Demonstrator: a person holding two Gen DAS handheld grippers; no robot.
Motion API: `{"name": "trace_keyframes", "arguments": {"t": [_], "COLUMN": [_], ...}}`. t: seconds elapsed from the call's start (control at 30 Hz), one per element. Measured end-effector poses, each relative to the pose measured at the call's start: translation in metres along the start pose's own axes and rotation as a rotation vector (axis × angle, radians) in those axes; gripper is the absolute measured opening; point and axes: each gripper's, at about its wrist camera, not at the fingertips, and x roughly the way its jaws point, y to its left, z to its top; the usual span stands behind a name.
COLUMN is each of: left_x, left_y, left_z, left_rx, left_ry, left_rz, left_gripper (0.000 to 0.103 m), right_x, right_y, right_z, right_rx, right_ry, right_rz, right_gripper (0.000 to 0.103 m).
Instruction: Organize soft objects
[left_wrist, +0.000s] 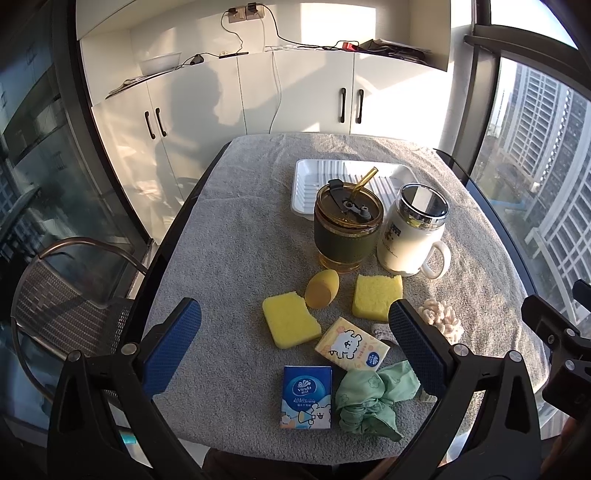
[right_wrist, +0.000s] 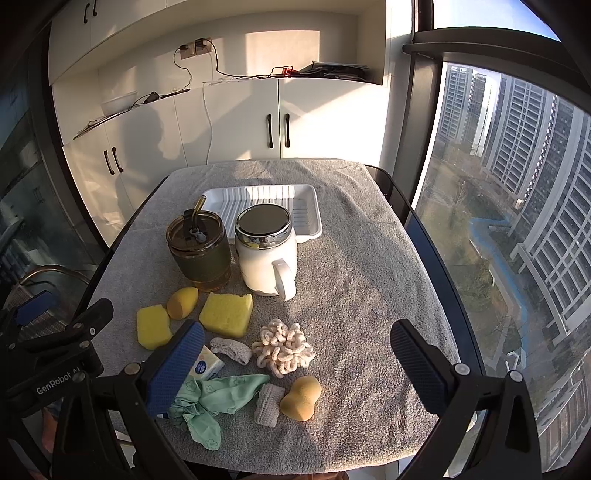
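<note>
A grey towel (right_wrist: 351, 295) covers the table. At its far side sits a white ribbed tray (right_wrist: 306, 206), holding nothing visible. Directly in front of the tray stand two hard items side by side: an amber tumbler (right_wrist: 199, 254) with a green sleeve and straw, and a white lidded mug (right_wrist: 266, 258) with its handle turned toward the cameras. Both stand between the tray and the soft items.

Soft items lie scattered on the near half of the towel. Just before the tumbler: an egg-shaped makeup sponge (left_wrist: 321, 290), touching a yellow sponge (left_wrist: 291, 325) on its left, with a second yellow sponge (left_wrist: 376, 295) apart on its right. Nearer still: a yellow tissue pack (left_wrist: 352, 349), a blue tissue pack (left_wrist: 306, 397) and a green cloth scrunchie (left_wrist: 369, 400) — the scrunchie just beside both packs. To the right lie a cream knitted scrunchie (right_wrist: 282, 349), two small knitted bands (right_wrist: 231, 349) (right_wrist: 266, 404) and a gourd-shaped sponge (right_wrist: 301, 398).

Left gripper (left_wrist: 295, 347): fingers spread wide, holding nothing, raised above the towel; in the left wrist view the sponges and tissue packs fall between its fingers.

Right gripper (right_wrist: 297, 360): likewise wide open and empty; the cream scrunchie, bands and gourd sponge appear between its fingers, and its left finger hides part of the yellow tissue pack.
</note>
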Motion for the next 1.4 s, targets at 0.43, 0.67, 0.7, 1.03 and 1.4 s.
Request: {"name": "trace_keyframes", "arguments": {"t": [0.43, 0.67, 0.7, 1.03, 1.4], "left_x": [0.000, -0.001, -0.001, 0.002, 0.035], "left_y": [-0.001, -0.002, -0.002, -0.001, 0.004], "left_z": [-0.001, -0.001, -0.001, -0.002, -0.030], "left_rx": [0.002, 0.000, -0.001, 0.000, 0.050], "left_ry": [-0.001, -0.004, -0.003, 0.001, 0.111], "left_rz": [0.001, 0.003, 0.003, 0.002, -0.006], "left_gripper": [0.103, 0.103, 0.103, 0.103, 0.103], "right_x": [0.000, 0.000, 0.000, 0.000, 0.019], "right_y": [0.000, 0.001, 0.001, 0.000, -0.005], "right_z": [-0.001, -0.001, -0.001, -0.002, -0.013], "right_rx": [-0.004, -0.004, -0.005, -0.003, -0.006], "right_ry": [0.001, -0.001, 0.000, 0.001, 0.061], "right_rz": [0.003, 0.000, 0.001, 0.000, -0.017], "right_gripper": [0.103, 0.103, 0.103, 0.103, 0.103]}}
